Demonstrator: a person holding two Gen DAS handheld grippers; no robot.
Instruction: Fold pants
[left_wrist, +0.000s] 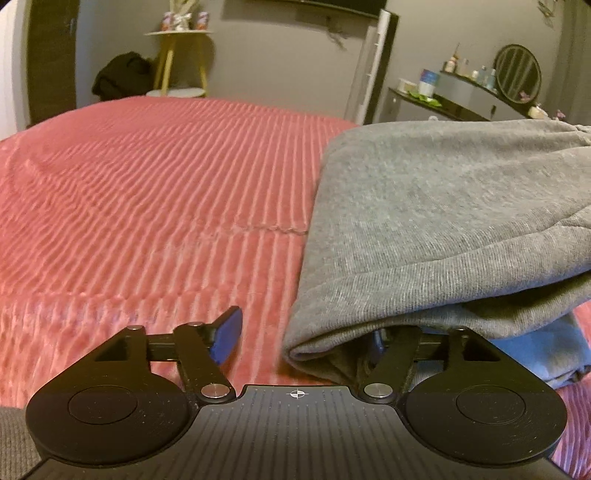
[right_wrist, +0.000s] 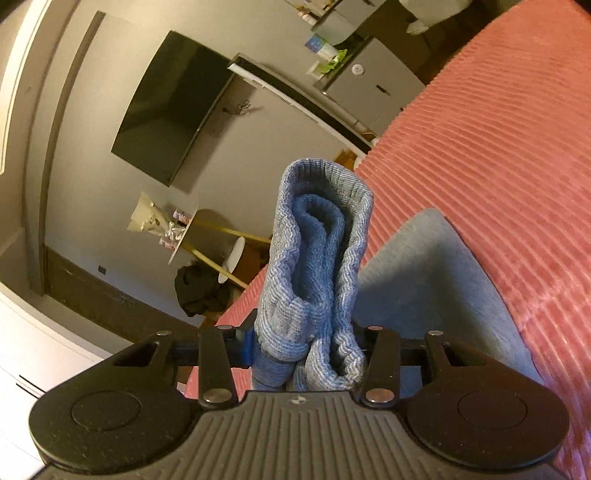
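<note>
1. Two risks stand out to us: the right tongs (right_wrist: 308, 350) pinch a bunched ribbed cuff (right_wrist: 317, 258), and if that thick roll slips, we think the lifted leg would drop and spoil the fold.
2. Our left tongs (left_wrist: 303, 332) stand open; one blue pad (left_wrist: 227, 338) is bare over the bed (left_wrist: 147, 184), the other is hidden under the cloth's edge, gripping nothing. Closing now could, we judge, catch only one layer.
3. We see the pants (left_wrist: 443, 221) as grey jersey, folded in soft layers on the bed's right side, edges rounded, with one end raised in the right tongs.
</note>
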